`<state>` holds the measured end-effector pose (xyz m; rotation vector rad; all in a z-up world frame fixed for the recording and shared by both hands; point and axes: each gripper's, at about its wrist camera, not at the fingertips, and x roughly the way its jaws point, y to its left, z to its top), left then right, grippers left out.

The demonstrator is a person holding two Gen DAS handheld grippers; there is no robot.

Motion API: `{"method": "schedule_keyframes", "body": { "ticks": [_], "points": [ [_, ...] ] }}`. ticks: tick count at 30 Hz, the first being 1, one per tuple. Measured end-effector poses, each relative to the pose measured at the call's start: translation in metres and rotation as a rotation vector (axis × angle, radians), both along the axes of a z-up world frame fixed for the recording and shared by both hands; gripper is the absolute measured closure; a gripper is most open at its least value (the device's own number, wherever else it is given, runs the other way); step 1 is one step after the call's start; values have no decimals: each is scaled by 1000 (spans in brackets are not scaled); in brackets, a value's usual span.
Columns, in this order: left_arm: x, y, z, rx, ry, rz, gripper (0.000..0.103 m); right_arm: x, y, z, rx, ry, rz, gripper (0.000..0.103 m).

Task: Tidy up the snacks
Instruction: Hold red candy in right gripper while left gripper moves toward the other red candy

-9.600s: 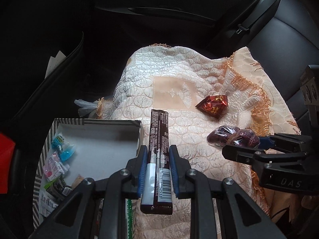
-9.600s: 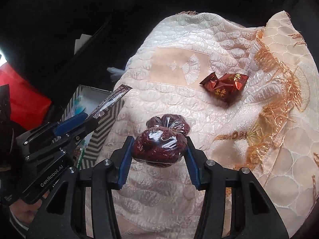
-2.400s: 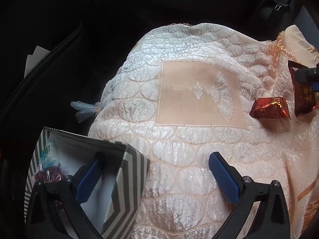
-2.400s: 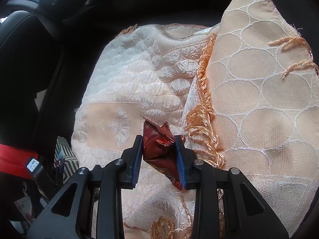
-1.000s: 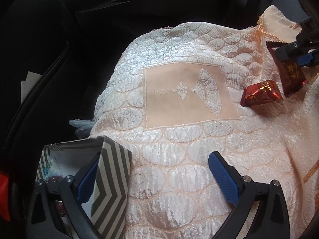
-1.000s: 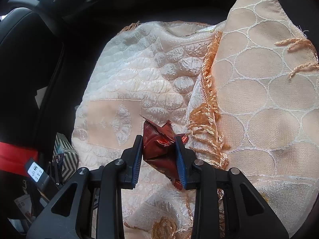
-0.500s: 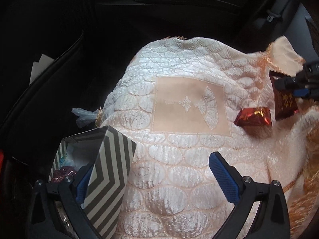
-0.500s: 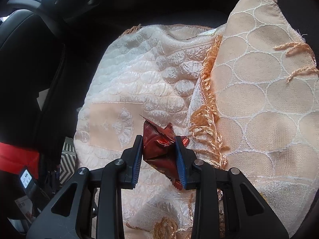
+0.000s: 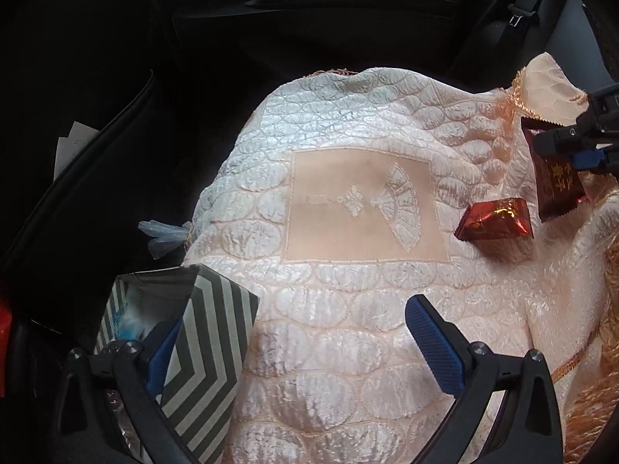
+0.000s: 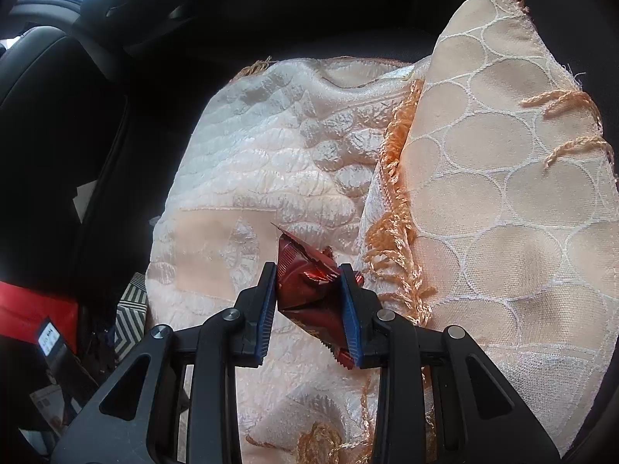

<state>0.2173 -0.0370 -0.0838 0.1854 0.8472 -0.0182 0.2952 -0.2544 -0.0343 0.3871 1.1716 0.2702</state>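
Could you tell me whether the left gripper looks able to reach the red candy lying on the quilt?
Probably yes: the left gripper is open and empty, with only bare quilt between it and the candy.

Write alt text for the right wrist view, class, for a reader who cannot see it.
The right tool pinches a crumpled dark red snack wrapper above a cream quilted cloth with orange fringe, inside a dark car.

Packet in my right tongs: the dark red wrapper [image 9: 557, 181] pinched between the pads carries gold characters, too small for me to read.
Packet lying loose: the red foil sweet [image 9: 493, 219], just beside that packet and well ahead of my left tongs, bears a gold mark I cannot make out.
Tag at far left of my right tongs: a white label [image 10: 49, 337], print illegible.
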Motion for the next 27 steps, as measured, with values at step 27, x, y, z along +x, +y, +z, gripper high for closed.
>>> {"method": "schedule_keyframes", "body": {
  "ticks": [27],
  "points": [
    [-11, 5, 13, -95, -67, 36, 0, -2, -9, -3, 28, 4, -3, 73]
  ]
}}
